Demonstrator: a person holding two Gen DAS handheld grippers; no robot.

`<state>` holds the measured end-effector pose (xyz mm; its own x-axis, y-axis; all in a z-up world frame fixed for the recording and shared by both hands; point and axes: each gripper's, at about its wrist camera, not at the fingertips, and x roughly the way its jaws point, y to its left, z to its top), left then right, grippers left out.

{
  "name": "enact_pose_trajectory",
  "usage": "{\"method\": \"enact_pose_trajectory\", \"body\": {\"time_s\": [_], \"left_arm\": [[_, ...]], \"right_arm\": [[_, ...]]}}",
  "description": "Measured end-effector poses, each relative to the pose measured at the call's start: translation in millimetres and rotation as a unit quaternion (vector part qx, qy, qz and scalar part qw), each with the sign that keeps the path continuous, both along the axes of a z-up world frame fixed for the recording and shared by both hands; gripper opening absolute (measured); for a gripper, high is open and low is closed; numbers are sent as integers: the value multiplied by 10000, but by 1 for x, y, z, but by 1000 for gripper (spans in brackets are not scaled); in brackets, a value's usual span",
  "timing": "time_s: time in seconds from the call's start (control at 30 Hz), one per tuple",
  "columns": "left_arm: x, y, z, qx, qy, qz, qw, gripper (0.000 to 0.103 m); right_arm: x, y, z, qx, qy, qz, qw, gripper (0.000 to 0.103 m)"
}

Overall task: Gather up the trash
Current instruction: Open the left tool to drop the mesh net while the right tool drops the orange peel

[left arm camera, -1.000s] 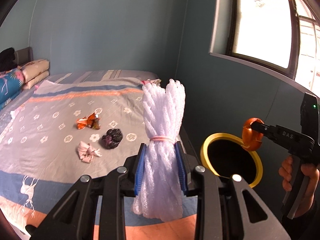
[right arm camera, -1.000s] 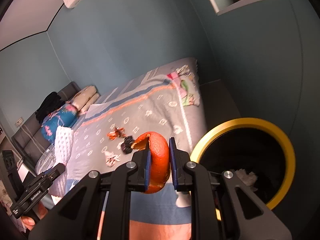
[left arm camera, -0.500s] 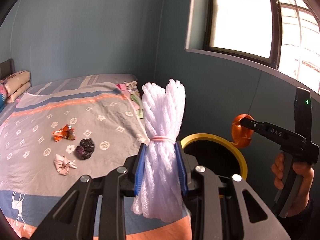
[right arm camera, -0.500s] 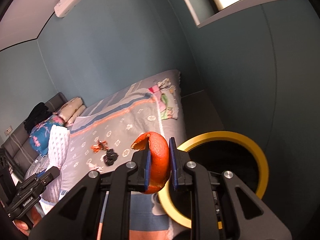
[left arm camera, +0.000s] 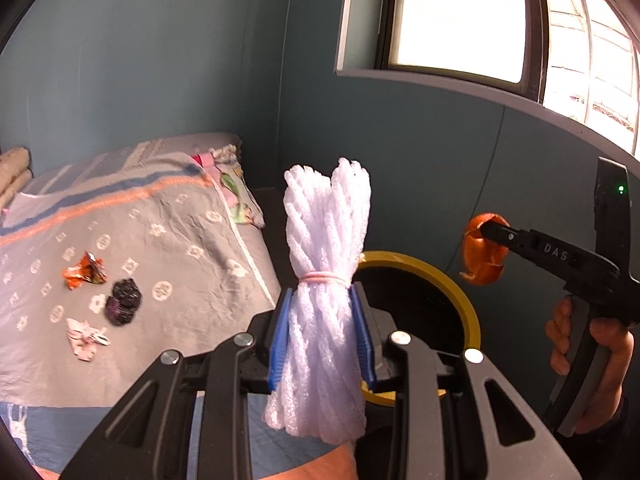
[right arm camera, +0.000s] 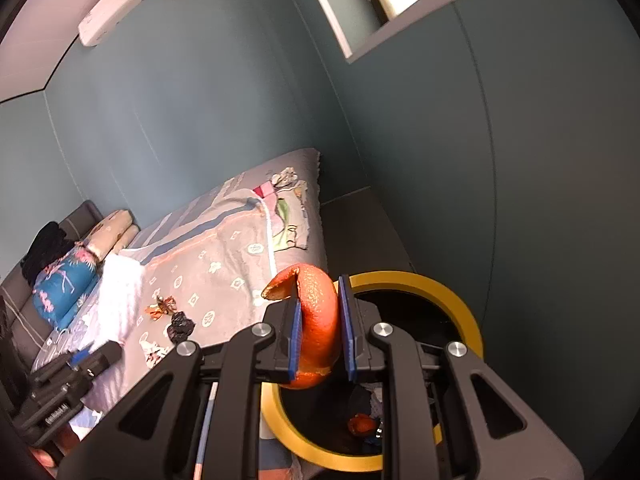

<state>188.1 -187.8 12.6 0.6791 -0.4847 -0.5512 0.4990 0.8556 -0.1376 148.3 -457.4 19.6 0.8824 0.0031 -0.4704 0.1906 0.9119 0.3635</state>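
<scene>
We hold our left gripper (left arm camera: 322, 336) closed on a white foam net bundle (left arm camera: 325, 280), its blue pads (left arm camera: 279, 340) pressing both sides just below the pink rubber band (left arm camera: 326, 278) that ties the bundle, which stands upright between the jaws. Just behind and to the right of it sits the bin (left arm camera: 460, 300), black inside with a yellow rim. Our right gripper (right arm camera: 322, 334) is clamped on a curl of orange peel (right arm camera: 318, 324), held above the near left part of the bin's rim (right arm camera: 466, 312); some scraps lie at the bottom of the bin. To the left, on the grey patterned bedspread (left arm camera: 180, 240), three pieces lie near one another: an orange wrapper (left arm camera: 85, 273), a dark crumpled wad (left arm camera: 123, 301) and a pale crumpled paper (left arm camera: 86, 338) nearest us.
</scene>
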Motion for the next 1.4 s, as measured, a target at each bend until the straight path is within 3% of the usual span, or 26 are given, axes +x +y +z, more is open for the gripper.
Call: {"method": "enact_pose_trajectory", "body": {"time_s": [0.3, 0.93, 1.13, 1.27, 1.4], "left_arm": [[23, -32, -20, -131, 269, -199, 9994, 27], [61, -80, -77, 62, 1022, -282, 9943, 28], [67, -79, -82, 58, 1131, -248, 9933, 36], [68, -73, -82, -4, 1174, -171, 9929, 48], [67, -67, -80, -67, 1205, -120, 9926, 53]], "right_arm": [[19, -14, -16, 115, 240, -177, 9995, 17], [60, -17, -59, 265, 804, -273, 9960, 17], [61, -19, -63, 332, 815, -335, 9956, 20], [59, -18, -65, 387, 819, -409, 9950, 32], [55, -19, -63, 423, 763, -446, 9952, 36]]}}
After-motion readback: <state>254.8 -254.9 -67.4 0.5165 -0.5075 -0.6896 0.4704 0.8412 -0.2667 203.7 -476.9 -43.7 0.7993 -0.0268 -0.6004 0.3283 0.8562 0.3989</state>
